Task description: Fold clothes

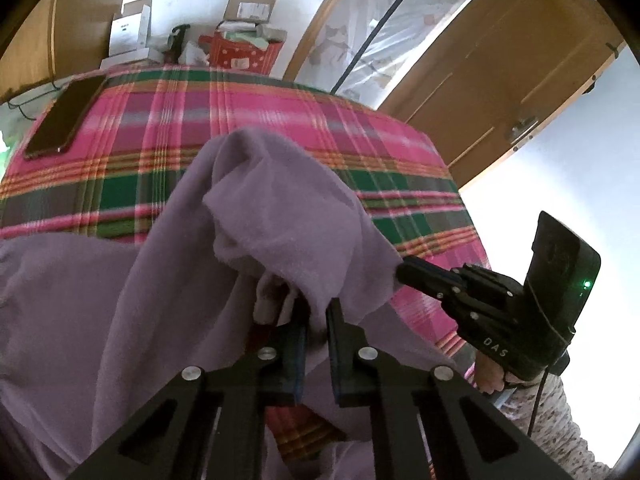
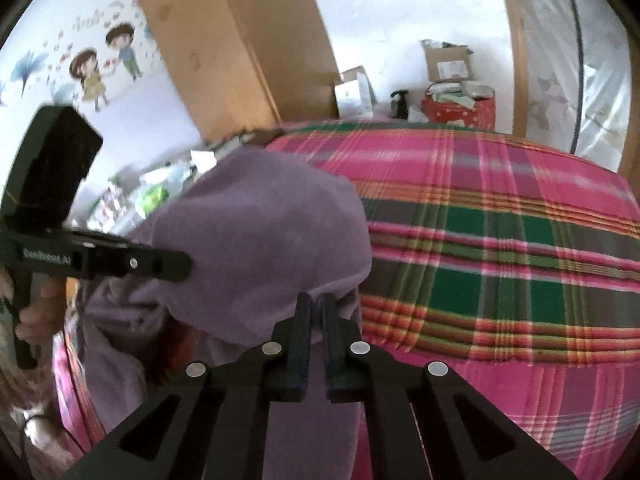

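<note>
Purple fleece garment (image 1: 280,216) hangs bunched between the two tongs above a bed covered with a pink, green and orange plaid blanket (image 1: 248,120). Part of the cloth is lifted off the bed while its lower folds trail down toward the near edge and spread to the left in the left wrist view.

The left tongs (image 1: 316,320) are drawn narrow, with a fold of the purple fabric pinched between the two fingers. In the right wrist view these same tongs (image 2: 188,266) reach in from the left, their tip pressed into the gathered cloth, and a hand (image 2: 36,304) grips the handle below.

The right tongs (image 2: 316,308) are likewise narrowed around a ridge of the garment (image 2: 260,232), the fabric rising in a rounded hump just ahead of the fingers. From the left wrist view the right tongs (image 1: 400,270) enter from the right, their tip buried in the cloth's edge, held by a hand (image 1: 490,378) with a patterned sleeve (image 1: 560,432) beneath.

A dark phone (image 1: 64,116) lies flat on the blanket's far left corner, well apart from the garment. Beyond the bed stand cardboard boxes (image 1: 250,4) and a red container (image 1: 240,54) against a white wall, beside a wooden door (image 1: 500,68).
</note>
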`<state>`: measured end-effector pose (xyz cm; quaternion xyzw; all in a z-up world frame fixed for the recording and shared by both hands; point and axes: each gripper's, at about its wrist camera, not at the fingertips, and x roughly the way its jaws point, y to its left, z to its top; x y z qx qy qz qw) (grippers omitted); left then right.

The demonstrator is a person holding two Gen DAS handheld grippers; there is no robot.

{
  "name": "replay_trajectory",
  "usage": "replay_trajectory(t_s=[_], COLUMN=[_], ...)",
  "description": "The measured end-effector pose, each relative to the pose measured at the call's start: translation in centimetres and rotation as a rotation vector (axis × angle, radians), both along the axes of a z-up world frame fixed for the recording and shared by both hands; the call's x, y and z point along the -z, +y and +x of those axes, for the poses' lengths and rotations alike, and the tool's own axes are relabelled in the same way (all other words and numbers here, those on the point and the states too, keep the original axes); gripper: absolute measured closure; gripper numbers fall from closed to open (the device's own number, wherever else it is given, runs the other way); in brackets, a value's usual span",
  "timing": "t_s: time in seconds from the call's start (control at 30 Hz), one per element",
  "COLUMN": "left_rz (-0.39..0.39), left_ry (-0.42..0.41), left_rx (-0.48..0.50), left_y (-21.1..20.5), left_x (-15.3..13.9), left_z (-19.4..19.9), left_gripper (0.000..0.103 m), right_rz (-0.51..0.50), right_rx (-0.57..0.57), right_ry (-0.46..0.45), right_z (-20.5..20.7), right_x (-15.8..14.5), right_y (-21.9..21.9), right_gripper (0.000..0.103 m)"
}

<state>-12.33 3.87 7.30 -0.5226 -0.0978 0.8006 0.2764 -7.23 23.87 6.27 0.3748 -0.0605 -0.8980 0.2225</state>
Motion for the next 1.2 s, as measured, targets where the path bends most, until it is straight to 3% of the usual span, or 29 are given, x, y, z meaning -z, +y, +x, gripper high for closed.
replay_trajectory(t_s=[0.23,0.57,0.73,0.9,1.0,1.2], left_rz=[0.047,0.069,0.04,0.065,0.055,0.052], left_ry=[0.061,0.014,-0.017,-0.067,-0.029,-0.043], left_rx=[-0.032,-0.106,-0.097,-0.12,-0.144,-0.134], left_y=[0.1,1.2,2.0,1.7,1.5,0.5], left_x=[-2.3,-0.6,1.3,3.1,3.4,3.4], left_z=[-1.9,-6.9,-8.7,-10.2,-10.7,-10.2], left_gripper=[0.093,0.093,0.093,0.093,0.093,0.088], right_rz=[-0.036,0.012,0.031,0.046,0.046,0.012], right_rx=[0.064,0.167,0.21,0.232,0.241,0.237], right_ry=[0.05,0.1,0.063,0.017,-0.009,-0.055], right_z=[-0.7,-4.1,-6.1,-7.5,-8.2,-8.4], right_x=[-1.6,-2.4,-0.7,1.4,2.5,3.2], right_y=[1.2,2.1,2.4,2.5,2.5,2.3], right_gripper=[0.098,0.098,0.098,0.098,0.098,0.094])
